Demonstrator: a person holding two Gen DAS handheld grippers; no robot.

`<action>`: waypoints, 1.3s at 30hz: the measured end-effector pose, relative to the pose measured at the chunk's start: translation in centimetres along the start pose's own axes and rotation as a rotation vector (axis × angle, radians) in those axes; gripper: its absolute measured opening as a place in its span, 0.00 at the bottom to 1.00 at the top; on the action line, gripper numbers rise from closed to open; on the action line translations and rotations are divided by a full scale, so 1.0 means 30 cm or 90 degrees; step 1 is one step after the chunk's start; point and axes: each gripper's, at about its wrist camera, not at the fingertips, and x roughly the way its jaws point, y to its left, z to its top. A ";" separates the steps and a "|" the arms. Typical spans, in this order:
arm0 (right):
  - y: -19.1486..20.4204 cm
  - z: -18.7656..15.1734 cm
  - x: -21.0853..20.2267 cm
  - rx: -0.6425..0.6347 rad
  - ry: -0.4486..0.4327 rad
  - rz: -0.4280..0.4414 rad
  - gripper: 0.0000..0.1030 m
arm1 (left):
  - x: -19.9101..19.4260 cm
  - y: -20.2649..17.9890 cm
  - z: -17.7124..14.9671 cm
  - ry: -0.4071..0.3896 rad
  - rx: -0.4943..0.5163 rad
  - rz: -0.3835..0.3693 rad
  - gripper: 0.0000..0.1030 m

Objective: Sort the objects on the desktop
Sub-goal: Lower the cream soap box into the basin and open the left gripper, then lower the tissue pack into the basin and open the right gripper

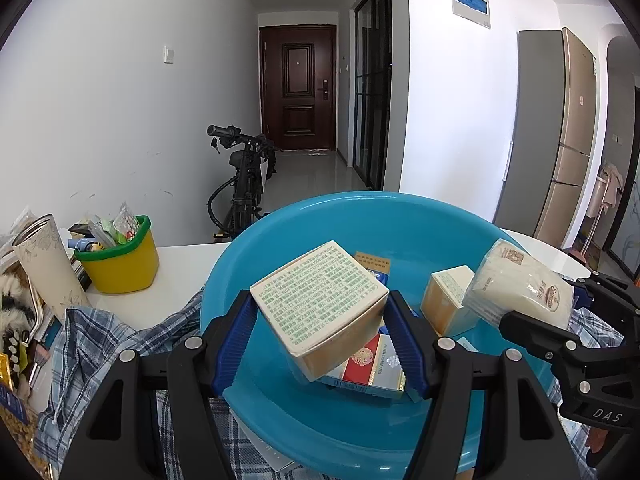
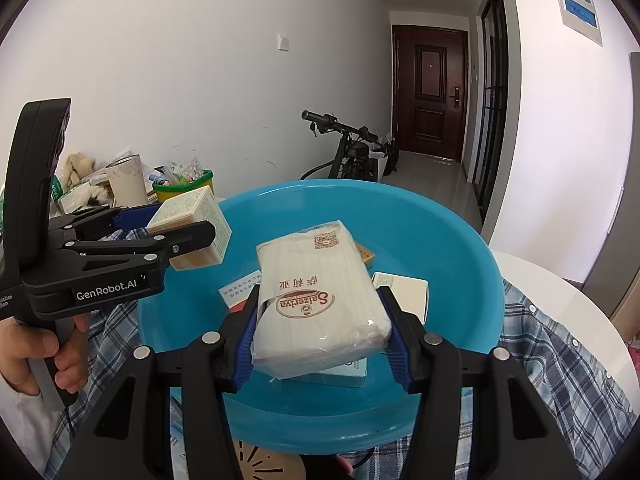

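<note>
Left gripper (image 1: 320, 320) pinches a cream printed box (image 1: 320, 300) (tilted) above the blue basin (image 1: 280, 232), right gripper (image 2: 322, 328) clamps a wrapped tissue pack (image 2: 320, 292) over it too.

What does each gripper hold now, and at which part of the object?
The left gripper holds the cream box by two opposite sides. The right gripper holds the tissue pack by its two long sides, near one end. Both are above the blue basin.
</note>
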 end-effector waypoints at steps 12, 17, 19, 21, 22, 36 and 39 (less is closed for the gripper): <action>0.014 0.006 -0.008 -0.010 0.000 -0.005 0.51 | 0.000 0.000 0.006 -0.002 -0.004 0.024 1.00; 0.014 0.010 -0.012 -0.009 -0.004 -0.005 0.51 | 0.002 0.003 0.006 0.001 -0.010 0.028 1.00; 0.013 0.010 -0.011 -0.007 -0.004 -0.007 0.51 | 0.003 0.003 0.006 0.004 -0.010 0.025 1.00; 0.015 0.010 -0.010 -0.007 -0.003 -0.007 0.51 | 0.004 0.002 0.003 0.005 -0.007 0.027 1.00; 0.016 0.011 -0.010 -0.007 -0.003 -0.006 0.51 | 0.002 0.000 0.001 0.004 -0.005 0.030 1.00; 0.018 0.007 -0.006 -0.009 -0.003 -0.007 0.51 | 0.001 0.002 -0.011 0.005 -0.012 0.024 1.00; 0.015 0.008 -0.011 -0.007 -0.006 -0.007 0.51 | 0.009 0.001 -0.012 0.009 -0.010 0.029 1.00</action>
